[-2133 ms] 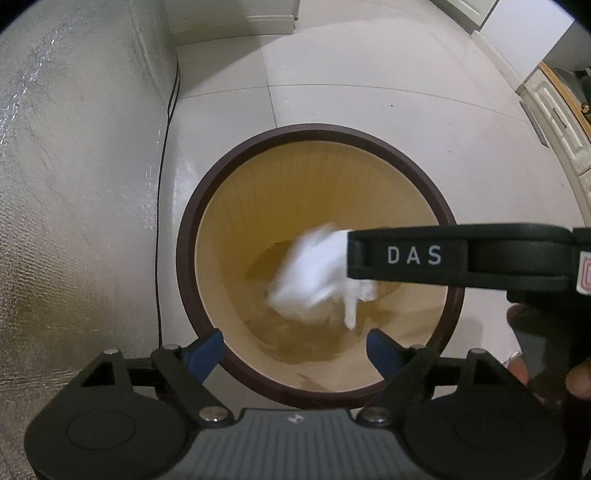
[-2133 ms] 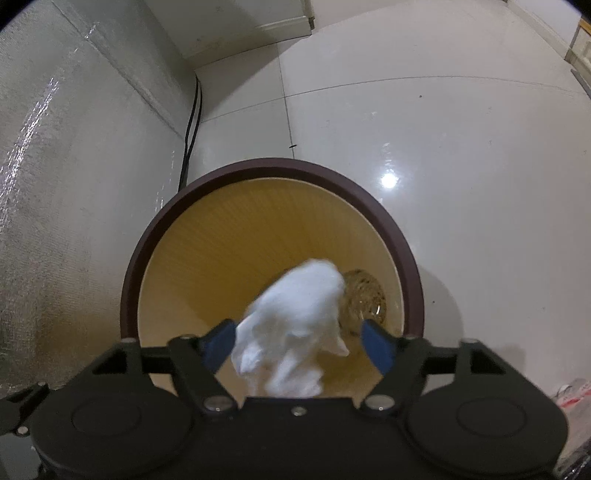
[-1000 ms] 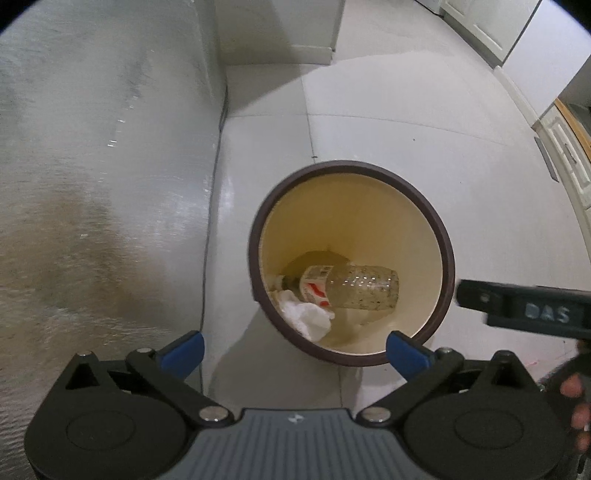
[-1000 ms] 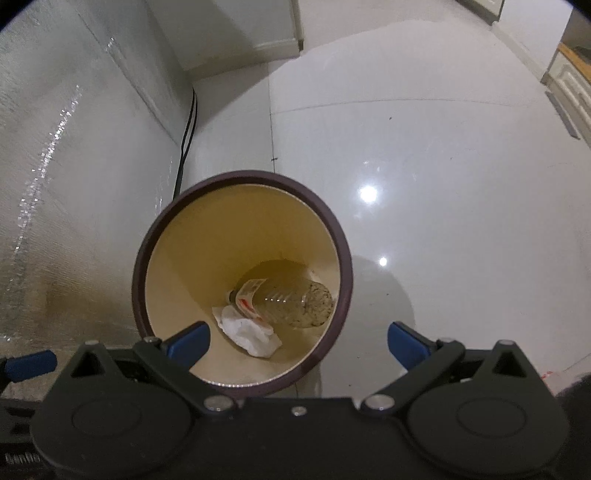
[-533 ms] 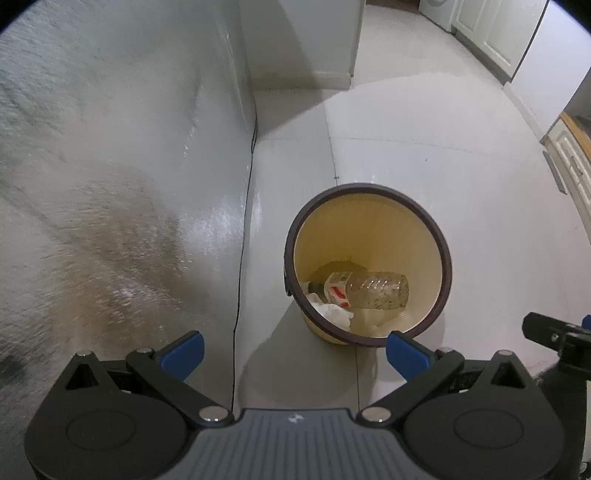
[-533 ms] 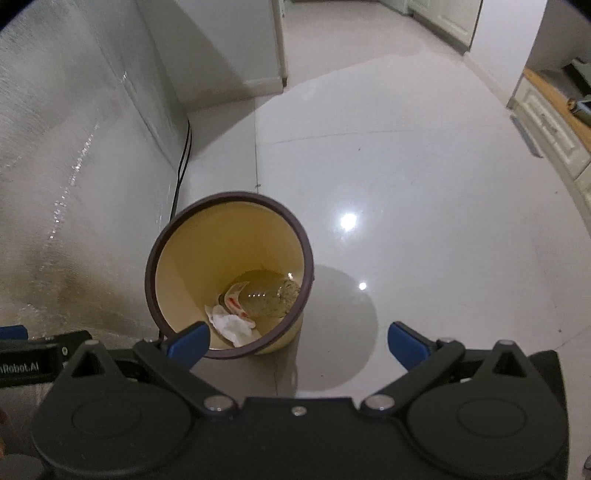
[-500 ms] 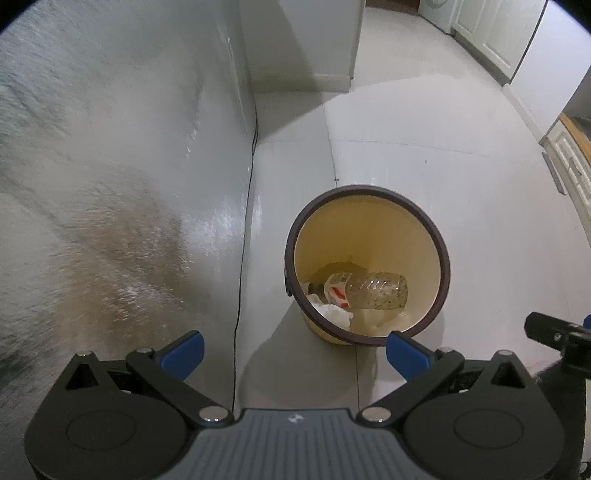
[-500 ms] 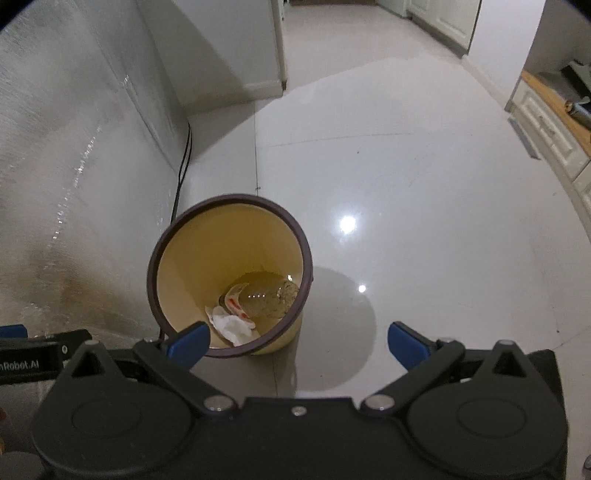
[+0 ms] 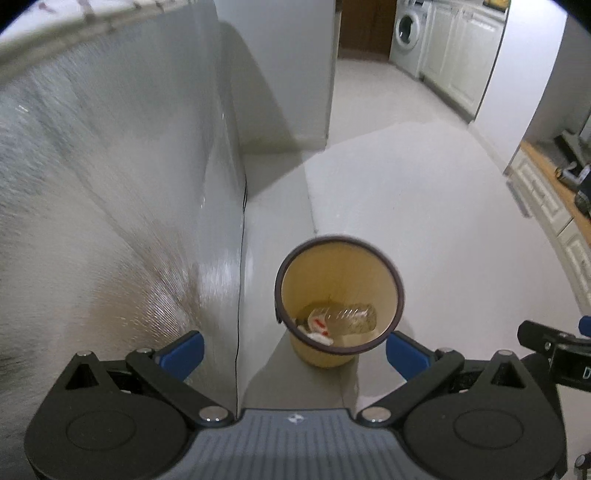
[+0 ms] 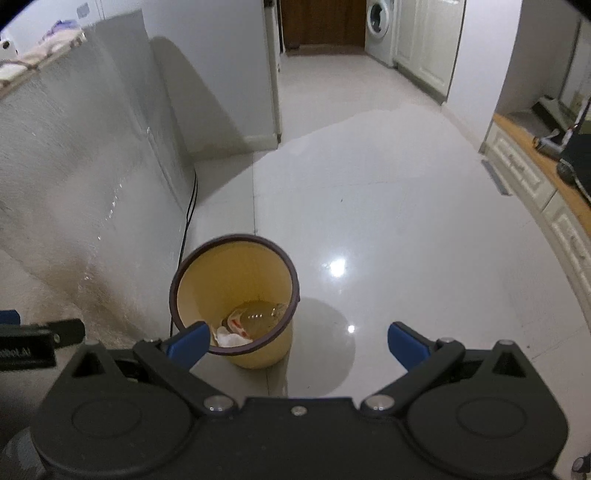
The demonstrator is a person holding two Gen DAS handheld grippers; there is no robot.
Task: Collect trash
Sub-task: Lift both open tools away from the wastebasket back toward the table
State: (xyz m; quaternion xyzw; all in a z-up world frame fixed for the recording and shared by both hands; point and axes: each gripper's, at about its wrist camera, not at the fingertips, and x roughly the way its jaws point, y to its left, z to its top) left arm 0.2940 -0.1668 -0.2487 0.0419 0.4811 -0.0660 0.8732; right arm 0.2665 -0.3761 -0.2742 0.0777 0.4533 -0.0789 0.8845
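Looking from left to right, a tall shiny silver wall [image 9: 110, 184] comes first, with a thin black cable [image 9: 242, 258] running down along its edge to the floor; it sits just beside the bin, so a gripper going in from that side could bump it. Next comes the yellow trash bin [image 9: 369, 266] with a dark brown rim, standing upright on the glossy white floor [image 10: 406, 221]. Inside, at the bottom, lie a clear plastic bottle [image 9: 351, 315] on its side, with a red and white label, and a crumpled white tissue [image 10: 231, 338] touching it; so this trash is already in the bin. The bottle looks empty, so I think it is light, a bit stiff and slippery, and best held around its middle; the tissue looks soft and very light, and any pinch would hold it. The bin itself looks light too, and its rim is the easy place to grab. The left gripper [image 9: 293, 349] is held above the bin with its blue fingers wide apart and nothing between them; the right gripper [image 10: 297, 341] is the same, spread wide and empty. Far off stand white cabinets [image 9: 454, 48] and a washing machine [image 10: 378, 29]; on the right, a wooden worktop [image 10: 543, 162] carries dark things too small to tell. No other trash shows on the floor.
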